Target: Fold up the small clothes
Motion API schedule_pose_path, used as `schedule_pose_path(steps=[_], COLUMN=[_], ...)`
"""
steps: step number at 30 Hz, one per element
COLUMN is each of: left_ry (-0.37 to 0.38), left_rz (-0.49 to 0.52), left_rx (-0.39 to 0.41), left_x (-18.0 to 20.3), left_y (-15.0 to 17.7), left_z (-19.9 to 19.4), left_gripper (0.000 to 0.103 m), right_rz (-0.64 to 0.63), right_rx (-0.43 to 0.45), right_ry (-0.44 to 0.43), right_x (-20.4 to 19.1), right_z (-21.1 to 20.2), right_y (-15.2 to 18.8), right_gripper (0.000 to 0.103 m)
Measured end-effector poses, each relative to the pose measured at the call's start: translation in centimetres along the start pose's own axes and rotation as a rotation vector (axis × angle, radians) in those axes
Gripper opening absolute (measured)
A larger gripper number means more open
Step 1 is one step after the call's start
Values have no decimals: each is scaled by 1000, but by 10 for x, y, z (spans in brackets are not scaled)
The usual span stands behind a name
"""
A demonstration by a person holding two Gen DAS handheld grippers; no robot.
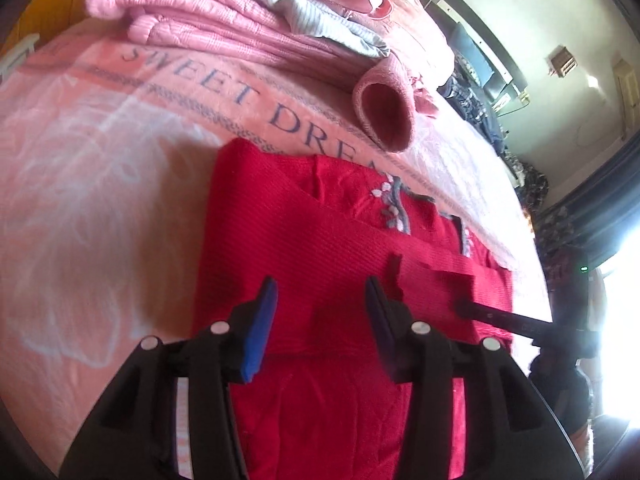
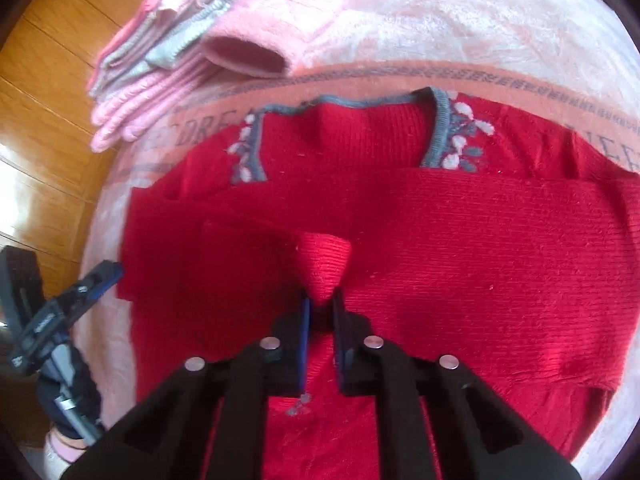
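A red knitted sweater (image 2: 460,248) with a grey neckline and white floral trim lies spread on a pink blanket (image 1: 100,184), its sleeves folded across the body. My right gripper (image 2: 320,304) is shut on a pinched-up cuff of a red sleeve (image 2: 324,268) near the sweater's middle. In the left wrist view the same sweater (image 1: 304,248) lies under my left gripper (image 1: 322,300), which hovers open above it with nothing between its blue pads. The right gripper (image 1: 464,306) reaches in from the right onto the sleeve. The left gripper (image 2: 100,276) shows at the left edge of the right wrist view.
A stack of folded pink and grey clothes (image 1: 248,20) sits at the far side of the blanket, with a pink sleeve opening (image 1: 384,116) toward the sweater. Wooden panelling (image 2: 44,92) stands at the left. Dark clutter (image 1: 488,96) and a bright window lie to the right.
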State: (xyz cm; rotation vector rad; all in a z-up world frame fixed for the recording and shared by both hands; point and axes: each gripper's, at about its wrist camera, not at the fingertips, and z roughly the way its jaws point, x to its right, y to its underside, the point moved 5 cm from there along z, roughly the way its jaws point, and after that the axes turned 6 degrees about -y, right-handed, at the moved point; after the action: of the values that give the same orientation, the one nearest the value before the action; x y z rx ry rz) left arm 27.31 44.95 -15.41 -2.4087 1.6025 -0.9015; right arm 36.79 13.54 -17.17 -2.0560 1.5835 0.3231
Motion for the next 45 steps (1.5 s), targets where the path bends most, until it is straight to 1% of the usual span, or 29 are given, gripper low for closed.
schedule_pose_path(steps=[2,5,7,9,11,13,14,16,17,19,21,23,25,27,29,30,31,32,33,34,37,39,40,41,42,43,44,45], left_ry=[-5,0,-6,-13,-22,-37,-52,-60,-60,-54,-46,-40,-39,-51,-73,-79,-80,-79,-76,-70,-60,-67,-72,-75,-77,-76,-76,-78], left_rz=[6,17,36,61,77,77,74,73,73,69,67,76,91,103,117,122,122,120,117,115,103,114,121,126,127,124,120,118], left_rx=[2,9,6,-9,-22,-47,-62,-70,-71,-82,-74,-53,-43,-62,-81,-93,-103,-110,-113,-114,-119,-122,-123,-124,-124,-124,-124,-124], left_x=[2,11,19,27,32,33,32,29,29,29,29,30,32,34,34,34,32,30,29,28,25,26,27,27,28,28,27,27], left_y=[-1,-1,-1,3,7,10,12,12,11,9,7,4,2,2,3,4,5,5,5,6,5,5,5,6,6,6,6,5], left_z=[1,7,15,24,32,44,50,57,57,54,44,35,30,33,39,43,46,48,50,52,55,56,57,57,57,57,58,58], left_gripper=[45,45,45,46,46,46,46,46,46,46,46,48,52,52,52,52,52,52,53,53,53,53,53,53,53,53,53,53], right_rz=[-26,-15,-23,-30,-7,6,6,-2,-7,-23,-69,-100,-144,-171,-190,-206,-218,-220,-214,-208,-214,-267,-276,-269,-258,-239,-212,-176], right_rx=[24,66,99,113,108,81,65,60,63,78,111,124,104,56,5,-14,-27,-36,-49,-63,-97,-84,-76,-67,-61,-54,-48,-42], right_ry=[-5,-32,-3,58,91,109,118,132,137,191,234,204,150,110,97,124,163,200,232,250,282,325,338,333,312,286,247,189], right_x=[-1,6,12,25,40,54,58,63,62,59,47,32,11,-11,-31,-36,-39,-42,-41,-40,-36,-36,-36,-35,-32,-29,-25,-21], right_z=[-8,-29,-41,-50,-50,-40,-35,-30,-32,-42,-54,-62,-62,-51,-32,-23,-15,-7,1,8,28,31,30,27,23,18,12,5], right_y=[0,1,0,1,2,4,6,7,7,6,6,5,7,8,9,9,9,6,5,5,12,17,19,19,19,18,18,17], right_gripper=[8,8,8,8,8,9,12,12,18,26,26,28,30,36,39,41,49,60,65,68,69,64,58,49,43,29,17,12])
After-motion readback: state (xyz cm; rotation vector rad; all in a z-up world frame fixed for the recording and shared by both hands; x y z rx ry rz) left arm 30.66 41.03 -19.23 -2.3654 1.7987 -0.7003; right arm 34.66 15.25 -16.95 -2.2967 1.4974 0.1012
